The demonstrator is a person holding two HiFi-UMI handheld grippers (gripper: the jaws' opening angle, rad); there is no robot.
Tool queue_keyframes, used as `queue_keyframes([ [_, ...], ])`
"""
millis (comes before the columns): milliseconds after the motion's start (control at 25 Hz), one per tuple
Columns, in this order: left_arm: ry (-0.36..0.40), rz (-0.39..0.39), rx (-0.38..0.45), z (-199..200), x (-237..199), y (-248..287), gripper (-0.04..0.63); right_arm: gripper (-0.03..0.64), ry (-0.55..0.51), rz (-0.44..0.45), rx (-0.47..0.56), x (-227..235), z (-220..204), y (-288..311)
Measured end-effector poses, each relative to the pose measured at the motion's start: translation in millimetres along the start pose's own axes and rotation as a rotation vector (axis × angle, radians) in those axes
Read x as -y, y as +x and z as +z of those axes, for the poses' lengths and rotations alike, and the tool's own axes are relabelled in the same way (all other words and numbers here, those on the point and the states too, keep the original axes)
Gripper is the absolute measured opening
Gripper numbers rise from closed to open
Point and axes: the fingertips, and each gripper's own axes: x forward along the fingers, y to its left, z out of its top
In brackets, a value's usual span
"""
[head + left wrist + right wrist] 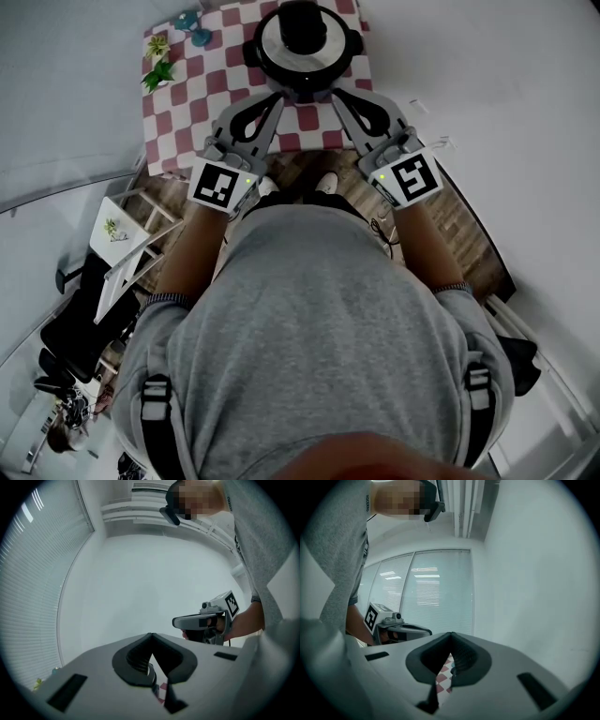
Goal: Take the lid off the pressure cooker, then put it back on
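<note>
One person in a grey sweatshirt point(319, 319) stands on the near side of the pressure cooker point(305, 56), holding a gripper in each hand. A red-and-white checked cloth point(187, 112) lies under the cooker and spreads out to its left and near side. The cooker's silver lid point(277, 42) sits on it, with a black knob point(302, 23) on top. The left gripper point(277, 97) points at the cooker from its near left and the right gripper point(335, 97) from its near right, their tips close to its base. Each gripper's jaws meet at the tips with nothing between them. Each gripper bears a cube point(223, 185) with black-and-white square markers. Two small potted plants point(157, 66) stand well left of the cooker.
</note>
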Motion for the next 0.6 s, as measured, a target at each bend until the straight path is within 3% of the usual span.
queue_keyframes([
  [400, -0.012, 0.007, -0.017, -7, 1, 4, 0.018, 0.008, 0.017, 0.010, 0.039, 0, 8, 4],
  [600, -0.042, -0.007, -0.032, -10, 3, 4, 0.018, 0.008, 0.003, 0.027, -0.008, -1, -6, -2],
])
